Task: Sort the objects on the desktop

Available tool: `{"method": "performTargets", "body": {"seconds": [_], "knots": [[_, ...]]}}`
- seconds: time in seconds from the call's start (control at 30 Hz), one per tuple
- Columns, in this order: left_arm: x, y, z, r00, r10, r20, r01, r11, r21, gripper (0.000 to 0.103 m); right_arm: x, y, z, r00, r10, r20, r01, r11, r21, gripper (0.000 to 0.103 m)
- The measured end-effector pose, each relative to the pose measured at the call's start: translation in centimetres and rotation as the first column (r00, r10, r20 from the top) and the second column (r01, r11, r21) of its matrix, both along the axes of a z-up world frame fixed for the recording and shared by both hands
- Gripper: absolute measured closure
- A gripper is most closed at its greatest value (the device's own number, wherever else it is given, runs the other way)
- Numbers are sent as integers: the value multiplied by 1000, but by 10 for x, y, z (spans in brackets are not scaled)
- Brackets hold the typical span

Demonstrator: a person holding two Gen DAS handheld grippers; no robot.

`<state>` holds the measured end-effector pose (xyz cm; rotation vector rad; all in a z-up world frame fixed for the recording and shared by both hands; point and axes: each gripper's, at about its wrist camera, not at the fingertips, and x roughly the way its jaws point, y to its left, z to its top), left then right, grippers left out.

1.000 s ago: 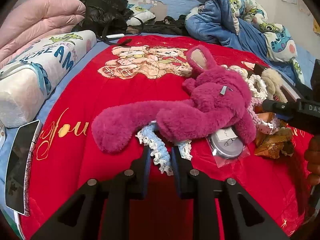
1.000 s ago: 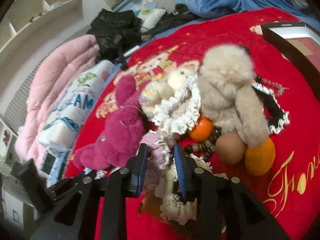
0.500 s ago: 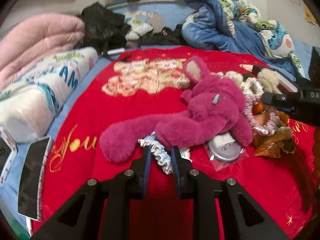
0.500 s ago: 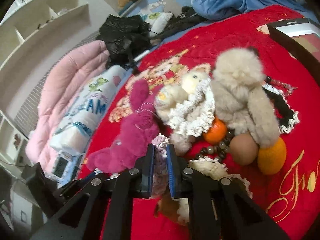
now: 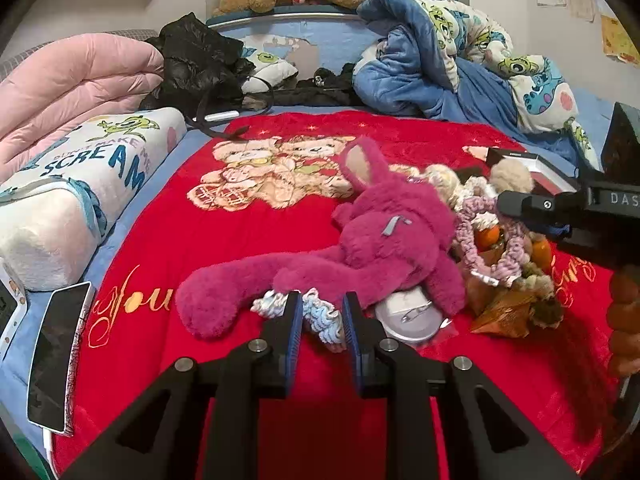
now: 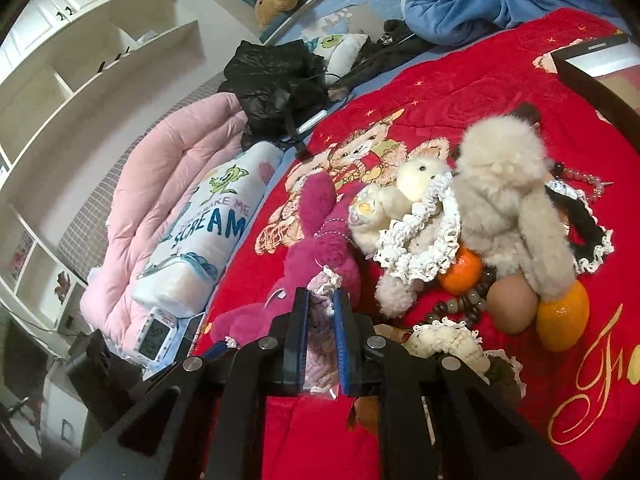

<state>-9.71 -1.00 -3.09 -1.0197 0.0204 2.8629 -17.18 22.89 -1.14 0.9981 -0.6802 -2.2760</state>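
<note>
The long bolster (image 5: 80,184) at the left of the bed carries blue print that reads "MAKE ME SCREAM" under a green one-eyed cartoon figure. Gold script on the red blanket (image 5: 224,240) reads partly "you" in the left wrist view and "Fro" in the right wrist view. The body of the right tool (image 5: 516,202) shows the white letters "DAS" at the frame edge.

The magenta plush rabbit (image 5: 384,236) lies stretched across the blanket, its long axis running from a limb at lower left to its ear at upper right in the left wrist view.

The left tool (image 5: 320,320) is narrowly parted and pinches a pale blue and white frilly scrunchie (image 5: 320,316) that lies just in front of the rabbit. The right tool (image 6: 320,308) is almost closed and grips a pink knitted scrunchie (image 6: 326,284) beside the rabbit.

Only the left wrist view shows a round silver tin in a clear bag (image 5: 408,316) tucked under the rabbit, and a phone (image 5: 56,356) at the bed's left edge. Only the right wrist view shows the beige fluffy toy (image 6: 508,200), a cream plush in white lace (image 6: 412,208), a brown egg (image 6: 512,304), a wooden bead string (image 6: 460,304), a digital clock (image 6: 154,336) and white wall shelves (image 6: 80,60). The beige toy lies over an orange fruit (image 6: 564,316); the egg touches it.
</note>
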Motion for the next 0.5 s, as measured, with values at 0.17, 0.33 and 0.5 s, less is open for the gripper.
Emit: {"method": "performTargets", "body": {"seconds": [0.17,0.33,0.5], "knots": [[1,19,4,1000,-29,-6,29,1000,7,81,3,6,5,1000,-15,-9,15,1000,-17,90],[1,41,8,998,-68,-13,69,998,12,81,7,15,11,999,-32,-19,31,999,-34,90],[3,61,11,995,-97,-17,97,995,16,81,13,27,17,999,-45,-29,43,998,-40,90]]}}
